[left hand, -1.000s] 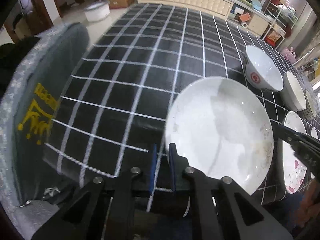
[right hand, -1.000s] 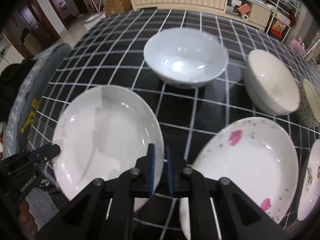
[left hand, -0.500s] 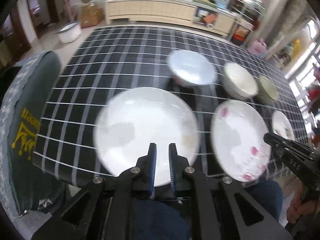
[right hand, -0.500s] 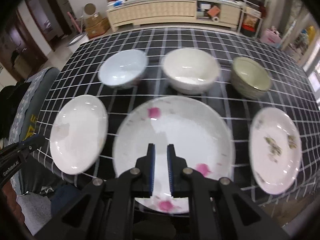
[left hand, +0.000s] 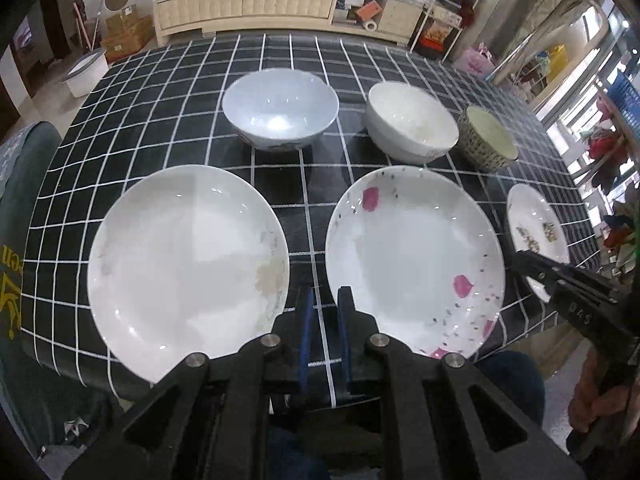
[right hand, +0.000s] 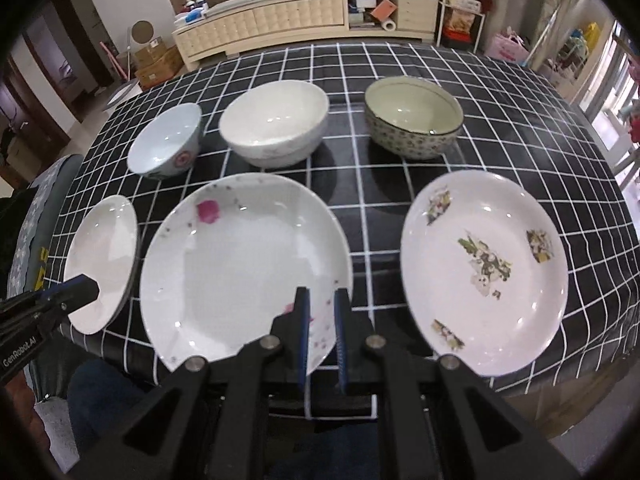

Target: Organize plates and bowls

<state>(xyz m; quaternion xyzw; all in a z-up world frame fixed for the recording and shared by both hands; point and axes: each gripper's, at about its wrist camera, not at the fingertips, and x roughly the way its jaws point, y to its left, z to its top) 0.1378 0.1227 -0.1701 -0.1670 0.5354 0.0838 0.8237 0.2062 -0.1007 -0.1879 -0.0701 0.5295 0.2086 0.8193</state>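
Moved since a second ago: both my grippers have swung across the bench; the left view, then filled by one plain plate, now takes in the whole set.

Bench (left hand: pixel 168 120): black cloth, white grid.

Far row, 10 to 2 o'clock in the right view: pale blue porcelain bowl (right hand: pixel 166 142), plain white ceramic bowl (right hand: pixel 276 122), cream bowl with dark speckled outside (right hand: pixel 414 118).

Near row, 9 to 3 o'clock: plain white round plate (left hand: pixel 186 268), white plate with pink petal marks (right hand: pixel 244 268), white plate with green-brown floral prints (right hand: pixel 484 268). All six apart, none stacked.

Left gripper (left hand: pixel 325 312): jaws closed, empty, between the plain and pink-petal plates.

Right gripper (right hand: pixel 321 312): jaws closed, empty, over the pink-petal plate's near rim.
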